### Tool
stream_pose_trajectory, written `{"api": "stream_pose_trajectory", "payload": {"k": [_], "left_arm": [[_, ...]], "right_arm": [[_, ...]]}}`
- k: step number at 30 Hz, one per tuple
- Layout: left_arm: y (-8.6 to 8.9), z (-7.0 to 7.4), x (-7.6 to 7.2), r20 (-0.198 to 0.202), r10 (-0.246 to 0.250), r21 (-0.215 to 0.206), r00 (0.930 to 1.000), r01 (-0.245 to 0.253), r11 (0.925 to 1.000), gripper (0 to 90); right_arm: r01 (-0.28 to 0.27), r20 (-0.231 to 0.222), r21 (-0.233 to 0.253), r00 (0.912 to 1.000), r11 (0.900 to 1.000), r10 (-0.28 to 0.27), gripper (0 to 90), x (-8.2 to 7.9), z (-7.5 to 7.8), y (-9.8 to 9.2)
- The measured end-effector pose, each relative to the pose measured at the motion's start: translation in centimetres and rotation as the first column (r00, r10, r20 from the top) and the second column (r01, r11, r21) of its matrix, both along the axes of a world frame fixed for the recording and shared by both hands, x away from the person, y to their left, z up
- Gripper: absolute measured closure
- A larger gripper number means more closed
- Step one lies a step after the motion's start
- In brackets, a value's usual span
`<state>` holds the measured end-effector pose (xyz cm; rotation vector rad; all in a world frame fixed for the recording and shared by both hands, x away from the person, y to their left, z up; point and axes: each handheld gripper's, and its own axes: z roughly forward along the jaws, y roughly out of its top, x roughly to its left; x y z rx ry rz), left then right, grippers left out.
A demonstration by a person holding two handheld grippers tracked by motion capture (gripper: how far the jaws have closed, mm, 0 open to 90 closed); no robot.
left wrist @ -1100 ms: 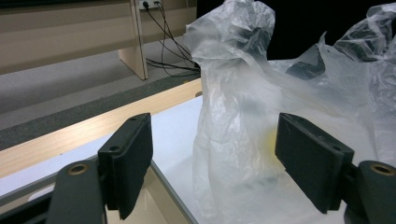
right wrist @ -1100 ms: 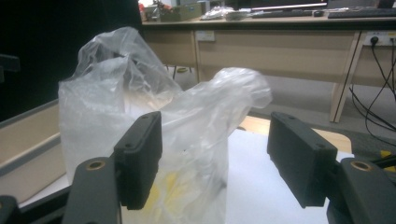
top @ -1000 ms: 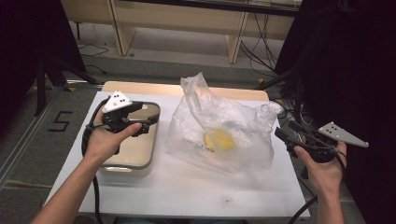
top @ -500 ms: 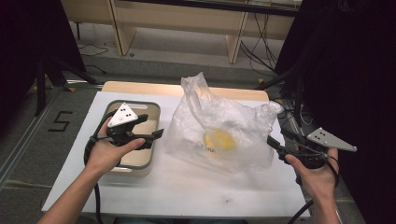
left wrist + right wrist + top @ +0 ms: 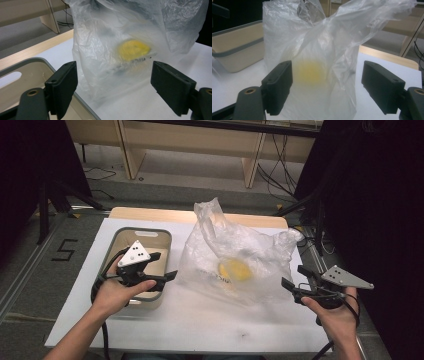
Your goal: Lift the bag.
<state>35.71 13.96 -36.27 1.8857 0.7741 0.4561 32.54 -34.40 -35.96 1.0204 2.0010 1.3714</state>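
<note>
Crumpled clear plastic bag (image 5: 240, 262) with a yellow object (image 5: 235, 269) inside is sitting mid-desk (image 5: 200, 325), just right of the beige bin (image 5: 165, 237). Left hand-held gripper (image 5: 167, 276) and right hand-held gripper (image 5: 291, 285) are flanking it, both wide open and empty, likely approaching; next move is probably closing on the film. The left gripper view is showing dark print under the yellow, blurred in the right gripper view.

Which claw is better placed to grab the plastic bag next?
Probably the left claw: open, its tips sit right beside the plastic bag. The right claw, open too, seems slightly farther off.
</note>
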Motion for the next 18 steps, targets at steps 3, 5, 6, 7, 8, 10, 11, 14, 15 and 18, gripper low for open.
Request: {"api": "stream_pose_trajectory", "payload": {"k": [3,5,6,7,8,10,11,14,15,18], "left_arm": [[0.1,-0.3,-0.3,0.003,-0.007,0.002,1.0000,0.007,1.0000,20.6],[0.3,-0.5,-0.4,0.005,-0.010,0.003,0.9999,0.010,0.9999,20.2],[0.3,-0.5,-0.5,0.007,-0.009,0.000,0.9999,0.009,1.0000,20.1],[0.3,-0.6,-0.5,0.008,-0.011,0.004,0.9999,0.011,0.9999,20.0],[0.3,-0.7,-0.6,0.009,-0.013,0.004,0.9999,0.013,0.9999,19.9],[0.3,-0.8,-0.8,0.010,-0.022,0.011,0.9997,0.022,0.9997,19.5],[0.2,-0.9,-0.9,0.009,-0.024,0.011,0.9997,0.024,0.9996,19.1],[0.1,-1.1,-1.0,0.009,-0.032,0.023,0.9994,0.032,0.9992,18.9],[0.1,-1.2,-1.1,0.009,-0.034,0.024,0.9994,0.034,0.9991,18.7],[0.0,-1.4,-1.2,0.009,-0.040,0.029,0.9992,0.039,0.9988,18.5]], "right_arm": [[-0.009,0.000,-0.001,1.0000,1.000,0.009,24.8,-0.3,-0.6,0.0],[-0.008,-0.005,-0.005,1.0000,1.000,0.008,24.4,-0.6,-0.9,0.0],[-0.009,-0.009,-0.012,0.9999,1.000,0.009,24.2,-0.7,-1.1,0.0],[-0.009,-0.010,-0.012,0.9999,1.000,0.009,24.1,-0.7,-1.2,0.0],[-0.010,-0.011,-0.012,0.9999,1.000,0.010,24.1,-0.8,-1.4,0.0],[-0.006,-0.017,-0.014,0.9998,1.000,0.006,24.1,-0.9,-1.6,-0.1],[-0.009,-0.018,-0.015,0.9998,1.000,0.008,24.0,-1.0,-1.7,-0.1],[-0.009,-0.024,-0.018,0.9997,1.000,0.009,23.8,-1.2,-2.0,-0.2],[-0.012,-0.024,-0.017,0.9996,1.000,0.011,23.7,-1.3,-2.1,-0.2],[-0.015,-0.028,-0.023,0.9995,1.000,0.014,23.5,-1.5,-2.4,-0.2]]}}
